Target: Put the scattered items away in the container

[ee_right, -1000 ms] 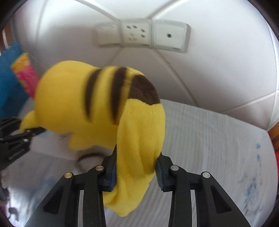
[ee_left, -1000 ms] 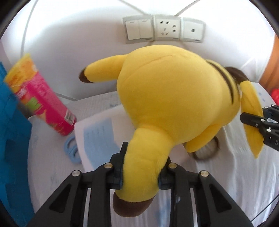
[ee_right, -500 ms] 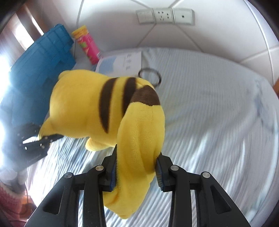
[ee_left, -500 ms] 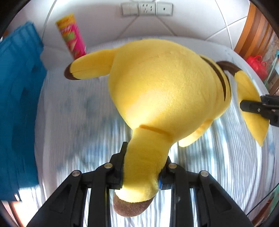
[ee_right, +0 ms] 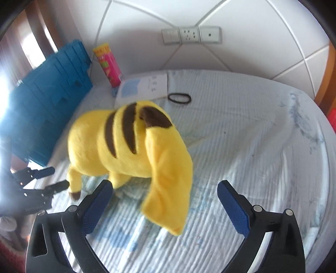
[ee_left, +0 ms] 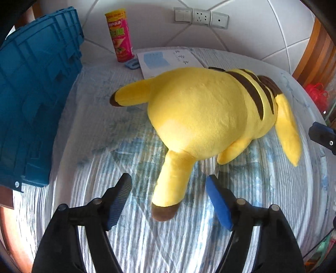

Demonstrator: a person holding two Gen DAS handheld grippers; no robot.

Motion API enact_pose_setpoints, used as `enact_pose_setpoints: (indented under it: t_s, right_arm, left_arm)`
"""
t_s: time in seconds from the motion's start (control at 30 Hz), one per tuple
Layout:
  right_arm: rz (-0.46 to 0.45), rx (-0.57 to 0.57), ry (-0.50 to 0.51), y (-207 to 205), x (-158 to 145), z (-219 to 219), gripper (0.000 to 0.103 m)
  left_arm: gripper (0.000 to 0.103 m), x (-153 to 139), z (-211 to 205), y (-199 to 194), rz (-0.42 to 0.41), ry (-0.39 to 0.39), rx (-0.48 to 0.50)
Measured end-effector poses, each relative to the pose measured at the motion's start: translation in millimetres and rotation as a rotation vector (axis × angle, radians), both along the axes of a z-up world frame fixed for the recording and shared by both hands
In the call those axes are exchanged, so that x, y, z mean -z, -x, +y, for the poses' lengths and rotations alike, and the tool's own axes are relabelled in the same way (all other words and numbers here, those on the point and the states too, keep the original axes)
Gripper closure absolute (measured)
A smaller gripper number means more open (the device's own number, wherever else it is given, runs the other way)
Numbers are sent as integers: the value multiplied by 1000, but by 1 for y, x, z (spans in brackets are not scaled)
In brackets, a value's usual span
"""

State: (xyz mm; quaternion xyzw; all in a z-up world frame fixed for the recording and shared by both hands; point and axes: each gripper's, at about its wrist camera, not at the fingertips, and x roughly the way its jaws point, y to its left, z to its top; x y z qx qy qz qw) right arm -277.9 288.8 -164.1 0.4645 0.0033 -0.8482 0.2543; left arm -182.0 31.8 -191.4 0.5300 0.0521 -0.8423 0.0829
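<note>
The yellow plush toy (ee_left: 201, 113) with brown back stripes is on or just above the striped bed sheet (ee_left: 147, 241); in the right wrist view the plush toy (ee_right: 117, 145) is blurred. One brown-tipped ear lies between the spread fingers of my left gripper (ee_left: 168, 182), which is open and not touching it. The yellow tail hangs between the wide-apart fingers of my right gripper (ee_right: 164, 187), also open. The blue plastic crate (ee_left: 37, 94) stands at the left edge of the bed, beside the toy.
A pink and yellow chip can (ee_left: 119, 35) stands at the wall near the crate. A white and blue booklet (ee_left: 168, 58), a small blue ring (ee_left: 132, 64) and a black hair tie (ee_right: 179, 98) lie behind the plush. Wall sockets (ee_left: 201, 15) are above.
Both grippers were shut on the plush, left on an ear and right on the tail; both have opened and let go. The views pulled back and up from the wall.
</note>
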Motion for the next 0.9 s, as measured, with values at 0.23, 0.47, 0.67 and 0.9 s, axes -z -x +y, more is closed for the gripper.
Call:
enact_pose_setpoints:
  t_s: [0.23,0.47,0.67,0.9]
  right_arm:
    - [69,26,232,-27,-28,18,1]
    - [-3,-5,185,-20,-16,9,1]
    - [-7,-11,53,-3,-5,-8,7]
    - [-15,-79,26,36,-6,-33,26]
  left_arm:
    - [30,-8,-2,-12,11,21,-29]
    - [30,-12,3,-9,32,42,-47]
    - [30,-8,-4,0,42,-15,-73]
    - [30,20,-13,15,-25,-60,-78]
